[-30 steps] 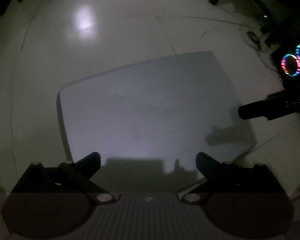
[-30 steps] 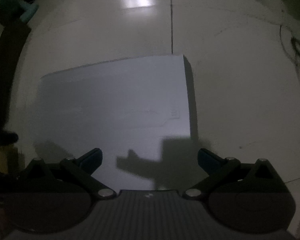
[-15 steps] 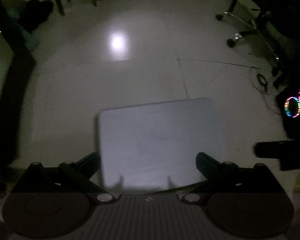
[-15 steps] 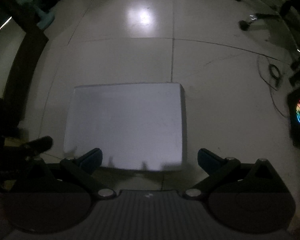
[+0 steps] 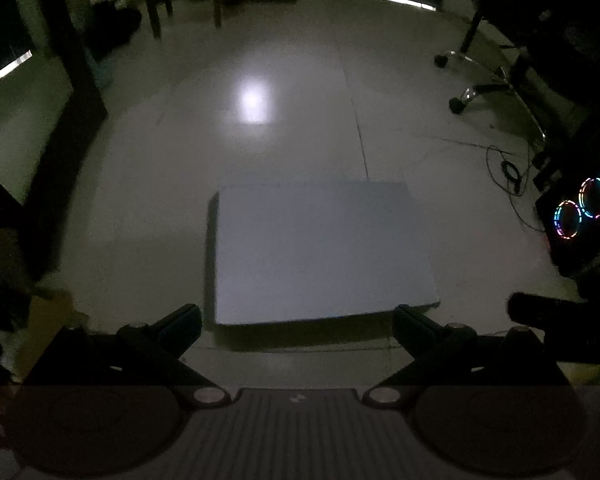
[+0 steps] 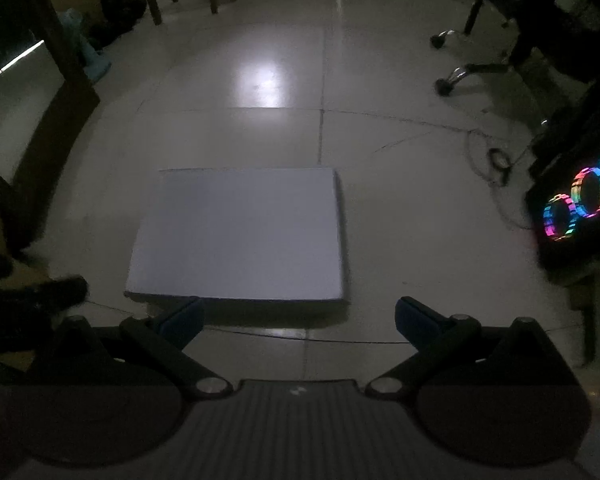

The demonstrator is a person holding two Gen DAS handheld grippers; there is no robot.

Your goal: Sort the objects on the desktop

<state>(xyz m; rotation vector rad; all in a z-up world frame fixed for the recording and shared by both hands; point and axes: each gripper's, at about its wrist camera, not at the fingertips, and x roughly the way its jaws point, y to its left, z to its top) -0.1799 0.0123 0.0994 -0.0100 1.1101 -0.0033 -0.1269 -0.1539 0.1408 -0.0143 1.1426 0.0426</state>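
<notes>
White board on floor, beyond both spread, empty tools.

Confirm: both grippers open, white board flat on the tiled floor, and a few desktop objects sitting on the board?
Not quite. The white board is bare: both wrist views show nothing lying on it. The rest holds: it lies flat on the tiled floor, and the left gripper and right gripper are both open.
</notes>
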